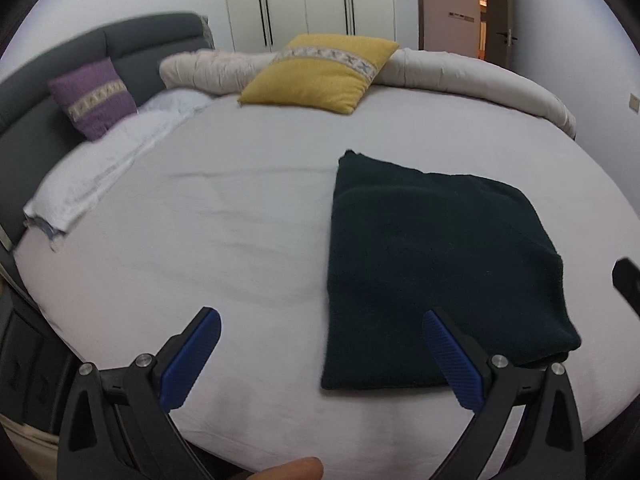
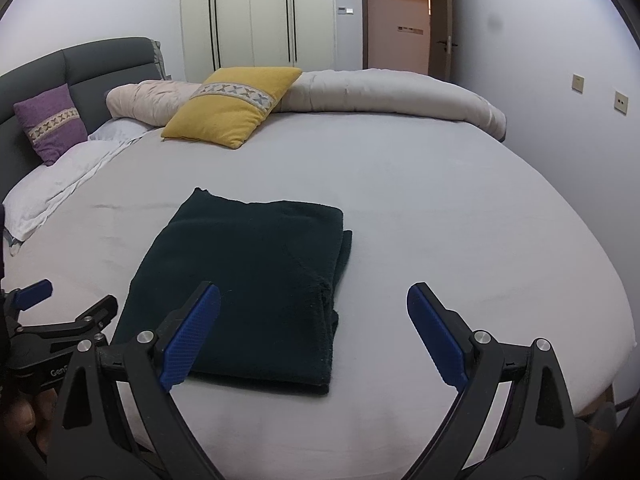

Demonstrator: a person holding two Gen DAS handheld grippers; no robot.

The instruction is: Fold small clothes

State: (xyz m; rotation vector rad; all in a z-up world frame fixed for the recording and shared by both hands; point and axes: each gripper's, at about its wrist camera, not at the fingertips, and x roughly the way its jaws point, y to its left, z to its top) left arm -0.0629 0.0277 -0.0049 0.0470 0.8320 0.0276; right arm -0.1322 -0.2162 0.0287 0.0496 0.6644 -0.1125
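Observation:
A dark, nearly black garment [image 1: 436, 272] lies folded into a rectangle on the grey bed sheet [image 1: 200, 248]; it also shows in the right wrist view [image 2: 256, 280]. My left gripper [image 1: 320, 344] is open and empty, above the sheet at the garment's near left corner. My right gripper [image 2: 314, 316] is open and empty, above the garment's near right edge. The left gripper also shows at the left edge of the right wrist view [image 2: 64, 300].
A yellow cushion [image 2: 234, 104] and a rolled pale duvet [image 2: 384, 96] lie at the far side of the bed. A purple cushion [image 2: 50, 122] leans on the grey headboard [image 2: 92, 68]. White pillows [image 2: 60, 184] lie at left. Wardrobe doors and an open doorway stand behind.

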